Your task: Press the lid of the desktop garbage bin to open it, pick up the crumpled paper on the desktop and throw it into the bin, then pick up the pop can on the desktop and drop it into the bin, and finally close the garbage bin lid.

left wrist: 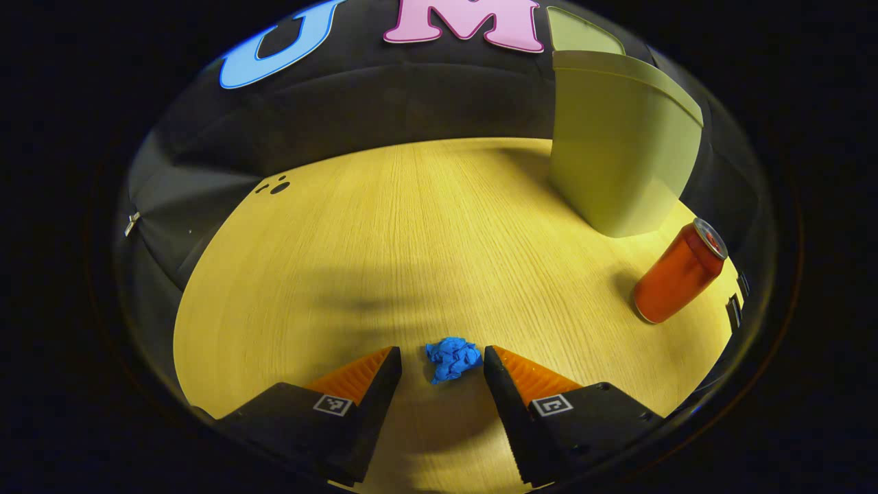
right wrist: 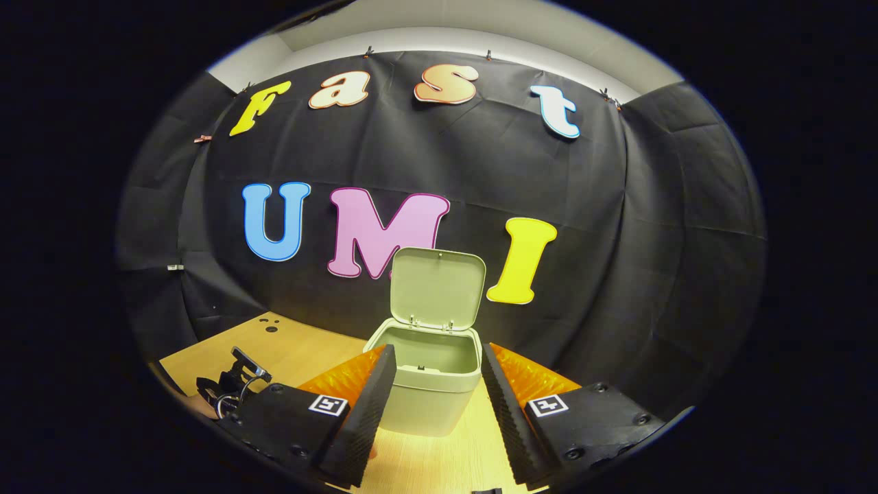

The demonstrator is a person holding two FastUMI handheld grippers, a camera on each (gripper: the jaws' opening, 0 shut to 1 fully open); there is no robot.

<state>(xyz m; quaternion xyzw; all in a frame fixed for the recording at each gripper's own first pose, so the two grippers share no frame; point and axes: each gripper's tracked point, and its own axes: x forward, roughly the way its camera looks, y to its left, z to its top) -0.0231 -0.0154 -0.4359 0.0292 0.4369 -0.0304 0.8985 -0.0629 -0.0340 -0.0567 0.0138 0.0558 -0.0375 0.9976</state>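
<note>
Where the pale wood-grain tabletop (left wrist: 384, 233) ends, black cloth hangs as the booth's wall, pinned by small clips below a strip of light wall in the right gripper view. There is one bin (right wrist: 429, 381), one crumpled paper (left wrist: 452, 359) and one can (left wrist: 678, 272). The bin stands near the back of the tabletop with its lid (right wrist: 437, 288) swung up and nothing visible inside. In the left gripper view the left gripper (left wrist: 442, 367) has its fingers spread wide, one on each side of the blue paper, which lies on the tabletop between the tips, untouched. The red can stands upright, well to the right of the paper and near the bin; no writing can be read on it. The right gripper (right wrist: 437, 384) is open wide too, holding nothing, aimed at the bin. Each gripper carries two square markers.
</note>
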